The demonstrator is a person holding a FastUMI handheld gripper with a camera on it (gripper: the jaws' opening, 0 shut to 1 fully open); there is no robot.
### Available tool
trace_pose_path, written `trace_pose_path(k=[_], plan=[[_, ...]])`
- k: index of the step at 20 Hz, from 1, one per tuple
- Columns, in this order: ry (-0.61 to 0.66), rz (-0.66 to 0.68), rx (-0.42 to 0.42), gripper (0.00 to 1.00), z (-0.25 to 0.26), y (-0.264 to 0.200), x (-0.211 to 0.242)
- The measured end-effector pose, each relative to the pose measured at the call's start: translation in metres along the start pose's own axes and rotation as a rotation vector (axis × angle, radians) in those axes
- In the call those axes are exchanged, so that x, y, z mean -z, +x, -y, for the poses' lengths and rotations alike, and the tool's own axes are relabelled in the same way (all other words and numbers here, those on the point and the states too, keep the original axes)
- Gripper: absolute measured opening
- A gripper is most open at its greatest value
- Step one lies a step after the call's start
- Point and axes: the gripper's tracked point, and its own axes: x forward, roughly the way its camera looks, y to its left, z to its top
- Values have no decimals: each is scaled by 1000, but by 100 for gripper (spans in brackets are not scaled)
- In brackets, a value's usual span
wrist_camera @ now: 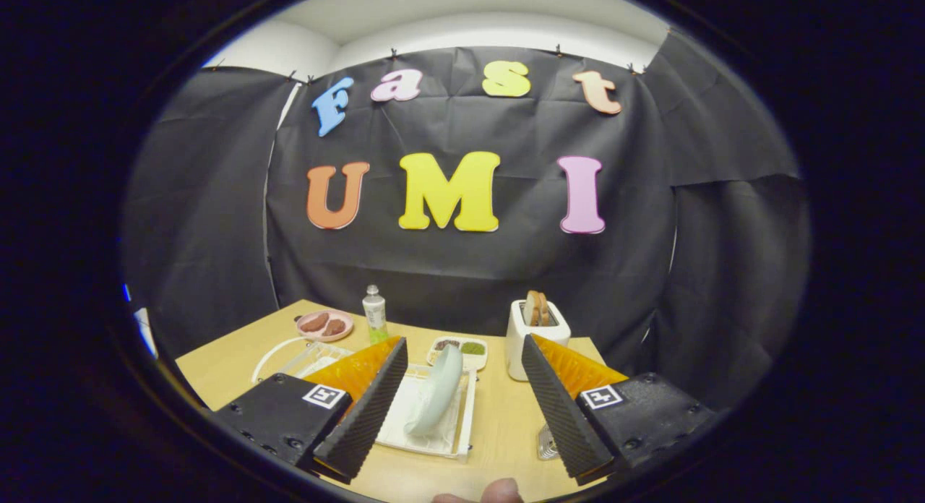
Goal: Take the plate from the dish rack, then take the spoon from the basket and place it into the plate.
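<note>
While the gripper (462, 409) hangs above the near edge of the light wooden table (506, 431), its two fingers stand wide apart and hold nothing. Between them, a little closer to the left finger, the pale blue-green round plate (437, 387) stands on its edge in the white plastic dish rack (462, 423). This is the relation that matters: the plate lies straight ahead and slightly to the left, and it is seen almost edge-on, so its thin rim points toward the fingers and its flat faces look to the sides. In my judgement the open fingers are already turned well for it — one finger can go on each face if the gripper moves forward, down and a bit to the left.

Just beside the right finger, low on the table, a small metal wire thing (547, 443) shows. It may be the basket with the spoon, but I cannot tell — the finger hides most of it. Beyond the right finger stands a white toaster (531, 340) with bread slices.
</note>
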Motion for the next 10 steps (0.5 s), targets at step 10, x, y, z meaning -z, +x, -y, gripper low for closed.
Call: trace_pose_path(k=[10], plan=[[24, -404, -28, 100, -26, 87, 52]])
